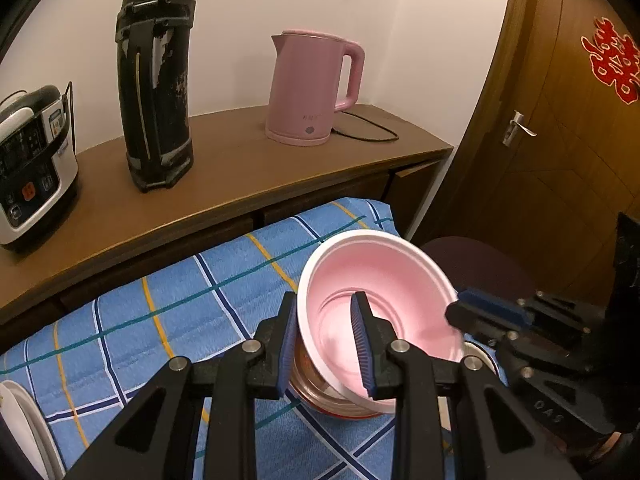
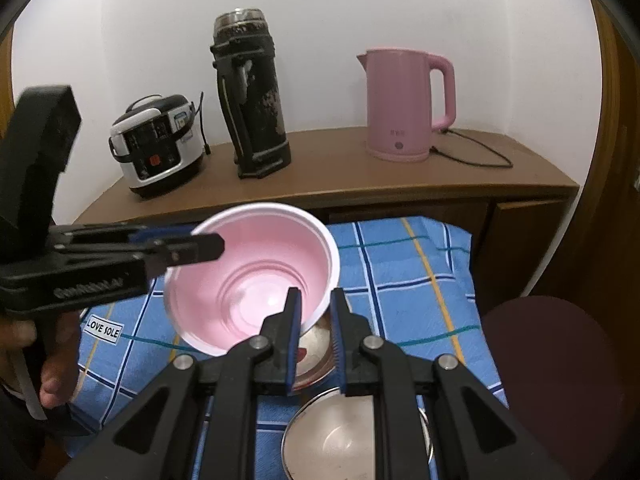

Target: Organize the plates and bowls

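Note:
A pink bowl (image 1: 384, 280) (image 2: 248, 264) with a white outside hangs tilted over the blue checked cloth (image 1: 160, 320). My left gripper (image 1: 324, 300) is shut on its near-left rim, one finger inside and one outside. In the right wrist view the left gripper (image 2: 218, 246) reaches in from the left. My right gripper (image 2: 316, 294) is shut on the opposite rim, and the left wrist view shows the right gripper (image 1: 454, 310) at the bowl's right edge. A steel bowl (image 2: 316, 356) (image 1: 320, 396) sits on the cloth right under the pink one, mostly hidden. A second steel bowl (image 2: 340, 440) stands nearer.
A brown cabinet (image 2: 340, 184) behind the cloth carries a rice cooker (image 2: 160, 148), a black flask (image 2: 252, 96) and a pink kettle (image 2: 404, 104) with its cord. A dark round stool (image 2: 552, 360) stands to the right, a white plate (image 1: 24, 420) lies at the cloth's left, and there is a wooden door (image 1: 560, 120).

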